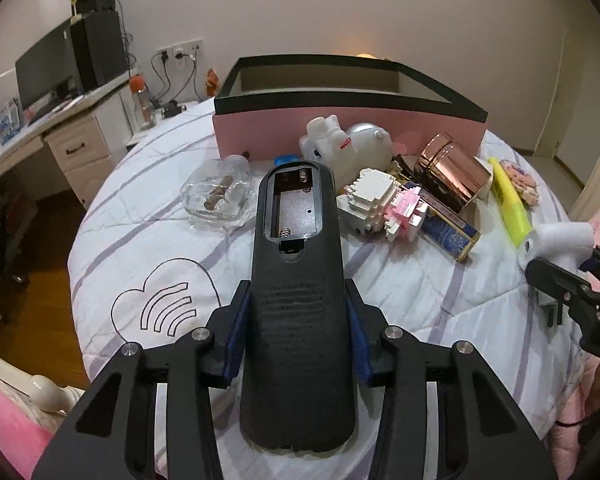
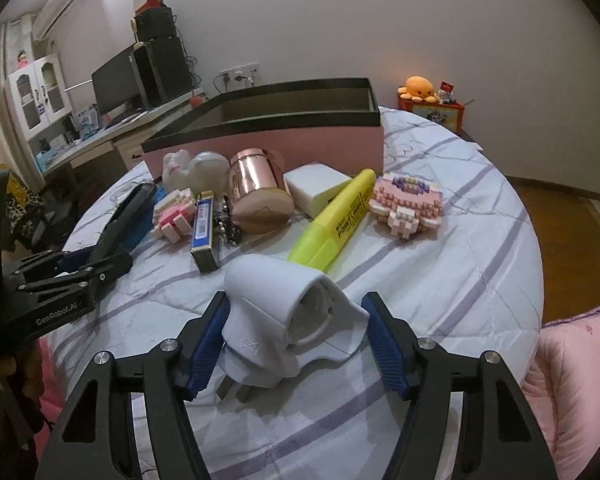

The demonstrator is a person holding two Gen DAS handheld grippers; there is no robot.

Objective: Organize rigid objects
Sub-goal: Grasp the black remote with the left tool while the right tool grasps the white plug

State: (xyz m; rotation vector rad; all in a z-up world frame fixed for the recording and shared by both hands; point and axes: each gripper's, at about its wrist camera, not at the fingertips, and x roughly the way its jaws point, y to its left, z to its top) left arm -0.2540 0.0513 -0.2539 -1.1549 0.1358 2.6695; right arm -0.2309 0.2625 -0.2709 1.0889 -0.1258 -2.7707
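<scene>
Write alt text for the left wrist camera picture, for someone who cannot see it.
The left tool grips a black remote control, its empty battery compartment facing up, above a white quilt. Beyond lie a glass dish, toys, a copper tin, a yellow highlighter and an open pink box.

i am seeing a dark monitor [image 1: 46, 68] sitting on the white table [image 1: 24, 136] by the wall, an orange-capped bottle [image 1: 142, 102] standing beside it, and an orange plush octopus [image 2: 418, 88] perching on a red box [image 2: 436, 114].
</scene>
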